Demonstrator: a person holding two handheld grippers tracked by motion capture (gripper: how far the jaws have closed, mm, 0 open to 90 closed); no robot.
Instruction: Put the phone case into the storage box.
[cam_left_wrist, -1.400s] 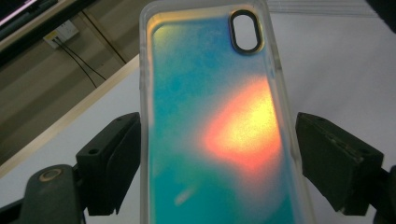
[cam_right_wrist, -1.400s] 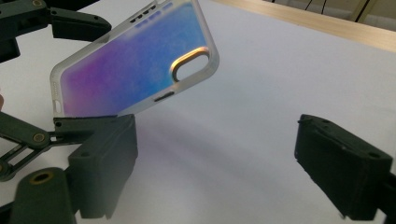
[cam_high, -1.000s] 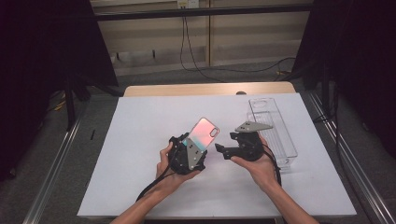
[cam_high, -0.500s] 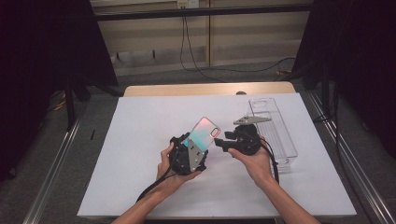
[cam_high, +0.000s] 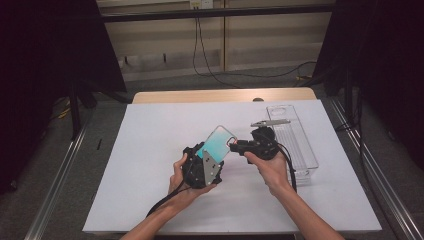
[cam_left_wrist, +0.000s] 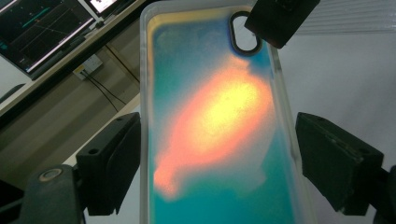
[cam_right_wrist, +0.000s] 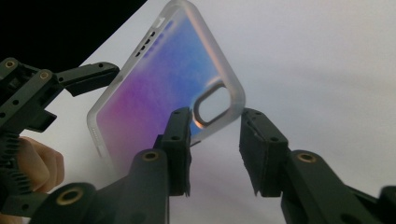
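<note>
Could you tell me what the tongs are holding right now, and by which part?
The left tongs clamp the phone case across its long side edges. The right tongs, just closing, straddle its camera-cutout corner without gripping yet.

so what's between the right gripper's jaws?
The camera-cutout corner of the phone case sits between the right gripper jaws, which have just been closing; right gripper view.

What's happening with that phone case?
A person holds a gripper in each hand over the white table. The left gripper clamps an iridescent phone case by its long edges, holding it up tilted. The right gripper has just been closing around the case's camera-cutout corner; its fingers aren't visibly pressing yet. A clear tray lies at the right.
</note>
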